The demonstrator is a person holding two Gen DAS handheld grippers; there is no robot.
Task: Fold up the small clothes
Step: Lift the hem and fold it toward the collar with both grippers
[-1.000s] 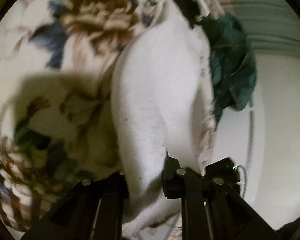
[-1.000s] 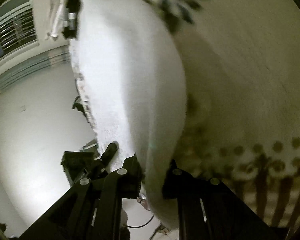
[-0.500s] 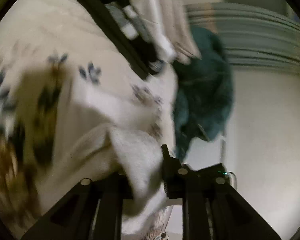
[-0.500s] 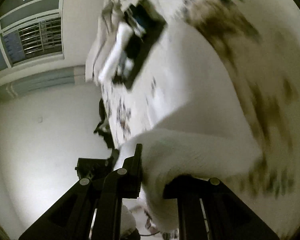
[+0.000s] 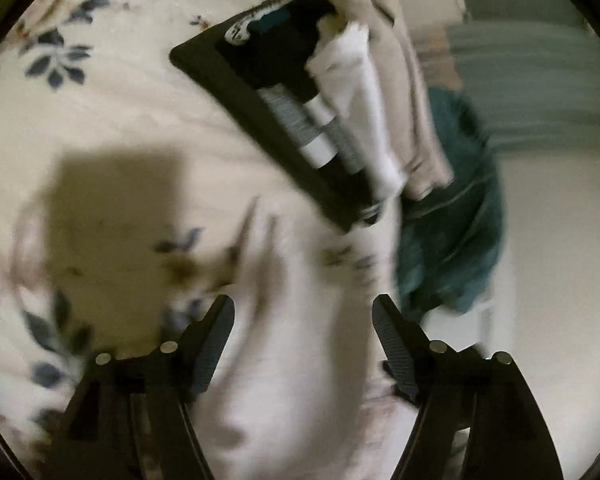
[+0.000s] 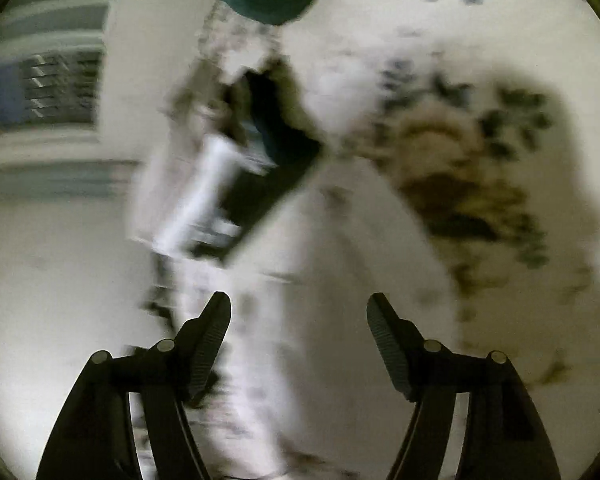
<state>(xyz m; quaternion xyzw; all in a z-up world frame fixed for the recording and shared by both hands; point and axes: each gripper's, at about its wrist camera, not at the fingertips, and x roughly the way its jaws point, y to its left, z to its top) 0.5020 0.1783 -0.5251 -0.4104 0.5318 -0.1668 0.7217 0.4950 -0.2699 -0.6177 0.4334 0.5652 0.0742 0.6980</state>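
Both grippers, left [image 5: 303, 314] & right [image 6: 298, 312], are opening w/ nothing pinched, the white garment [image 5: 300, 360] lying loose below them on the floral bedspread [image 5: 120, 120], looking light, soft & floppy, prob. best pinched at hem corners, not mid-cloth.

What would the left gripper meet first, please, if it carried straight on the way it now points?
Most likely the white garment lying between the opening jaws of the left gripper, on the floral bedspread. The frame is blurred, so depth is uncertain.
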